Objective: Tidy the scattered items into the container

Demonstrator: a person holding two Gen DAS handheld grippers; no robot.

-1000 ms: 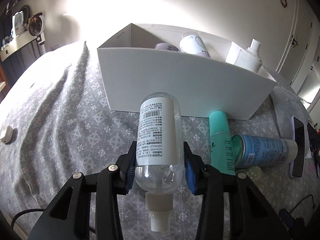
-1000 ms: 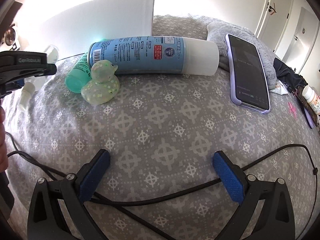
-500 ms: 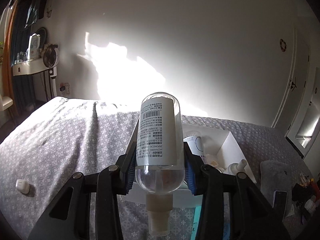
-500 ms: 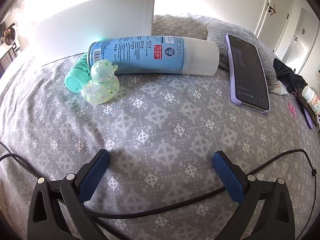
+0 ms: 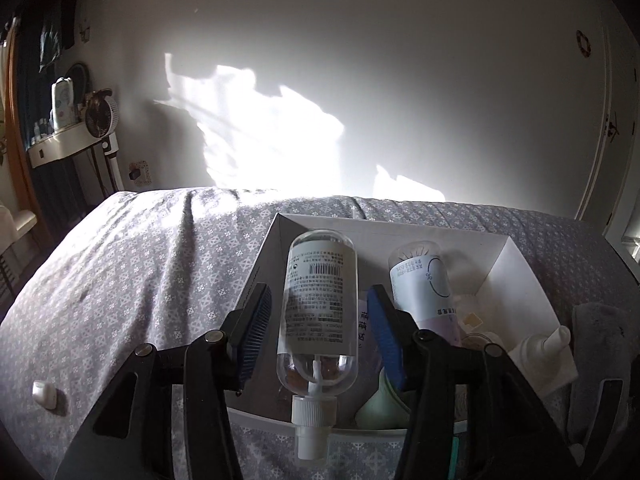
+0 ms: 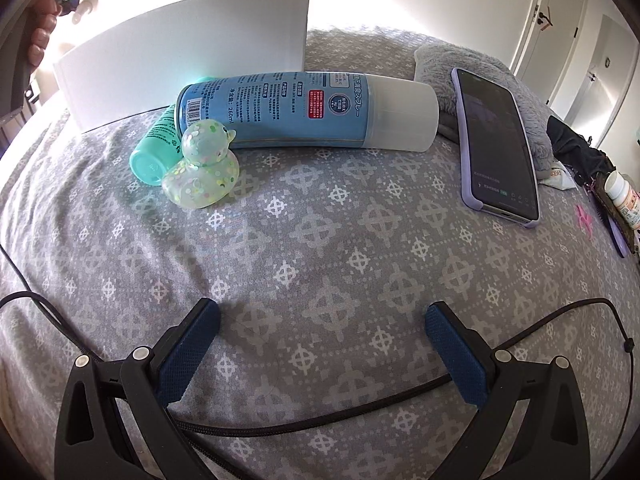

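My left gripper [image 5: 318,296] hangs over the white box [image 5: 516,264], and its jaws are opening. A clear bottle [image 5: 318,312], cap toward me, lies between the blue pads with a gap on each side. Inside the box lie a white bottle [image 5: 424,292], a pump bottle [image 5: 548,344] and a pale green item [image 5: 380,408]. My right gripper [image 6: 320,328] stands open and empty over the grey bedspread. Ahead of it lie a blue spray can [image 6: 304,110], a teal bottle [image 6: 154,148] and a glitter duck [image 6: 204,168], against the box wall [image 6: 184,52].
A phone [image 6: 496,144] rests on a grey towel [image 6: 480,68] at the right. A black cable [image 6: 320,420] runs under my right gripper. A small white object [image 5: 45,394] sits on the bed at the left. A hand [image 6: 40,36] shows at the upper left.
My left gripper has risen from in front of the box to above it. Its pads have come off the clear bottle. The right gripper has not moved.
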